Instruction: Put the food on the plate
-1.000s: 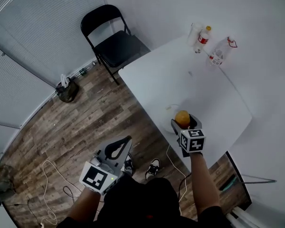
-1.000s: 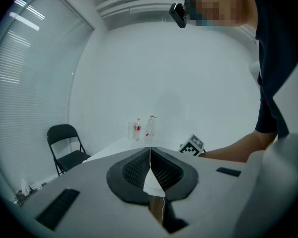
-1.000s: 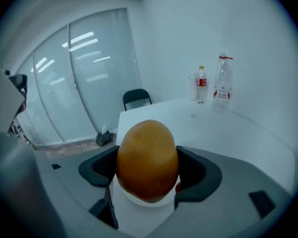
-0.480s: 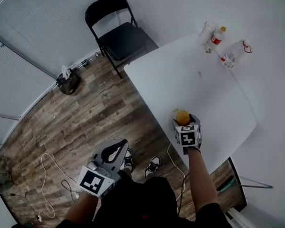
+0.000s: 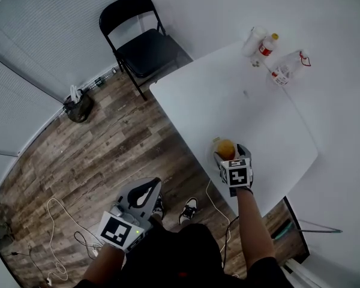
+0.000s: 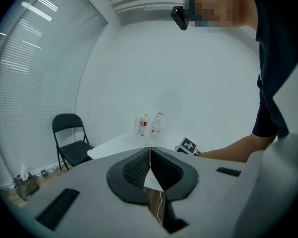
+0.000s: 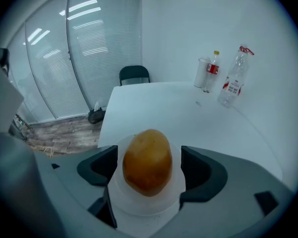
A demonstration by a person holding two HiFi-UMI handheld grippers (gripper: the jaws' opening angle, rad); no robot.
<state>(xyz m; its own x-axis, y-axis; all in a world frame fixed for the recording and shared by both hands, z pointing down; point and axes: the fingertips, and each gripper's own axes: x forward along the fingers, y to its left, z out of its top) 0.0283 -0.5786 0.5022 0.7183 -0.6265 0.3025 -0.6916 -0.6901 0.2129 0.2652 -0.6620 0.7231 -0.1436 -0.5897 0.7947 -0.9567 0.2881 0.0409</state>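
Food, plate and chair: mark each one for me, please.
Food (image 7: pixel 147 160): right gripper view, middle of its orange-brown skin.
Plate (image 7: pixel 145 208): right gripper view, bare white part near its front rim.
Chair (image 5: pixel 145 48): head view, middle of the black seat.

Both the left gripper (image 5: pixel 154 185) and the right gripper (image 5: pixel 229 155) are pale grey shells with black ribbed pads (image 6: pixel 134 168), each carrying a cube (image 5: pixel 236 174) of black-and-white square markers. The person wears a black short-sleeved top (image 5: pixel 180 254) and dark trainers (image 5: pixel 189 209) with white trim.
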